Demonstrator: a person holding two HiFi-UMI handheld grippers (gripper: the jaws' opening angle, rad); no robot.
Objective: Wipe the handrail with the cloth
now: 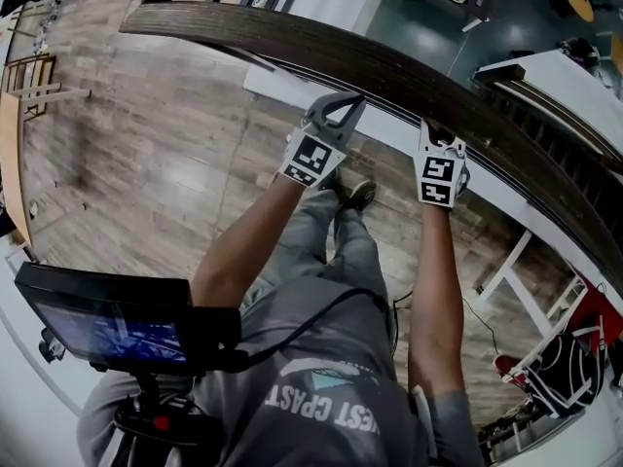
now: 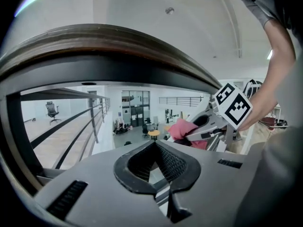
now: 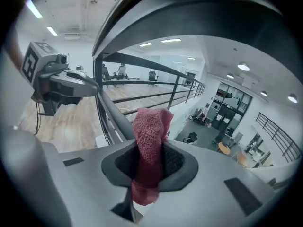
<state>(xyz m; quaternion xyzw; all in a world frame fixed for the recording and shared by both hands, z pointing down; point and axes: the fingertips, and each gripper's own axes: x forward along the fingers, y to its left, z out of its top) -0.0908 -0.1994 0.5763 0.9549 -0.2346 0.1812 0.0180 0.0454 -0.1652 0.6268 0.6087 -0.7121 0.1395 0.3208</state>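
A: Big dark handrail sweeps across, with 2 grippers tucked up at its near edge.

B: The left gripper is clenched on nothing, jaws together, near the right one.

A: And the right gripper clamps the red cloth, which pokes up past the tips, just below the rail.

Left tool, right tool side by side below handrail; cloth in right tool.
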